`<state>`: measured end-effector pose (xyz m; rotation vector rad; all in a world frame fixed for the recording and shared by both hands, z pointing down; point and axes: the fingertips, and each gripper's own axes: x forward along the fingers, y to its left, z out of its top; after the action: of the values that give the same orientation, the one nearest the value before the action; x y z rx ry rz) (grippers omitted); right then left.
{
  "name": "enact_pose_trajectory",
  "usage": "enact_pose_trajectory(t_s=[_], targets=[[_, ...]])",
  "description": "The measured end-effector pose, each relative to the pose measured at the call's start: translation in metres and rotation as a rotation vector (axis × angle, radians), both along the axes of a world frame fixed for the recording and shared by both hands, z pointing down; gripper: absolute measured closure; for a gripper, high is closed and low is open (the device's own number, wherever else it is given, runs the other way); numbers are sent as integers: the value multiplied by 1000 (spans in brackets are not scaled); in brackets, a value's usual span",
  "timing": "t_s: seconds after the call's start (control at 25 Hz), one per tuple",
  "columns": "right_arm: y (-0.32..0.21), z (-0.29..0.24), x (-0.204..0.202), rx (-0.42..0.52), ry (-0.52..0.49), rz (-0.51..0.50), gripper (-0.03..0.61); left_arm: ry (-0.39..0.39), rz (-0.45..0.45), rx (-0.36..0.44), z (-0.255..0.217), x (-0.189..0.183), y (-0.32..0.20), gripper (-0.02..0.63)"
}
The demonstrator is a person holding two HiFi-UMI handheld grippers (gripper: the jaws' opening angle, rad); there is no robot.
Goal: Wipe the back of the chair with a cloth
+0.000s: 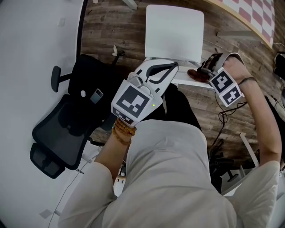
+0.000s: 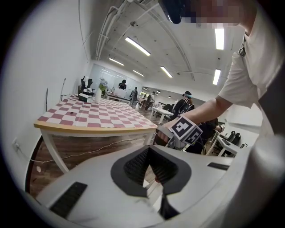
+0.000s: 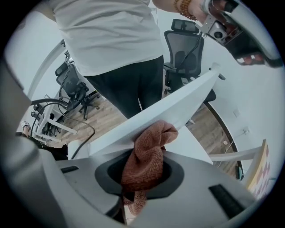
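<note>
The white chair stands in front of me, its seat [image 1: 173,31] beyond and the top edge of its back [image 1: 189,83] nearest me. In the right gripper view the chair back [image 3: 173,109] runs as a slanted white panel. My right gripper [image 1: 207,71] [image 3: 147,171] is shut on a rust-brown cloth [image 3: 149,153] [image 1: 197,74], and the bunched cloth presses against the back's edge. My left gripper [image 1: 168,70] [image 2: 149,162] hovers over the left part of the back, its jaws together with nothing between them. It also shows high in the right gripper view [image 3: 231,26].
A black mesh office chair [image 1: 67,129] stands at my left beside a white desk [image 1: 31,44]. A pink-checked table [image 2: 98,116] [image 1: 254,13] lies beyond the white chair. Cables [image 1: 220,133] trail on the wooden floor at the right. Another office chair [image 3: 185,49] stands behind me.
</note>
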<state>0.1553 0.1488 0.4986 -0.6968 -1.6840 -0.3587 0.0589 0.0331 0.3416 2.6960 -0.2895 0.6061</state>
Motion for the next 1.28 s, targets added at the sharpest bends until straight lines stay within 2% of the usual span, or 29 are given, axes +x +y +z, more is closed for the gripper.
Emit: enact_pose_trajectory(t_s=[0.32,0.52,0.76,1.0,1.28], targets=[[-7,45,0,-18,42,10,495,4,-10,1,2,-3,-3,601],[-11,72,-6,-45,59,-13,495,-6,-56,-63,9,-13,-4,601],[-7,81,-12,-135,40,-1,495,2,-72,-77,15,-15,-5,601],[-19,91,-8,-113,57,-5,495,-2,-79,-90,19,-17,-3,601],[-10,110,-6,-132,68,-21,495,-7,-85,-95,22,-18,-3,601]])
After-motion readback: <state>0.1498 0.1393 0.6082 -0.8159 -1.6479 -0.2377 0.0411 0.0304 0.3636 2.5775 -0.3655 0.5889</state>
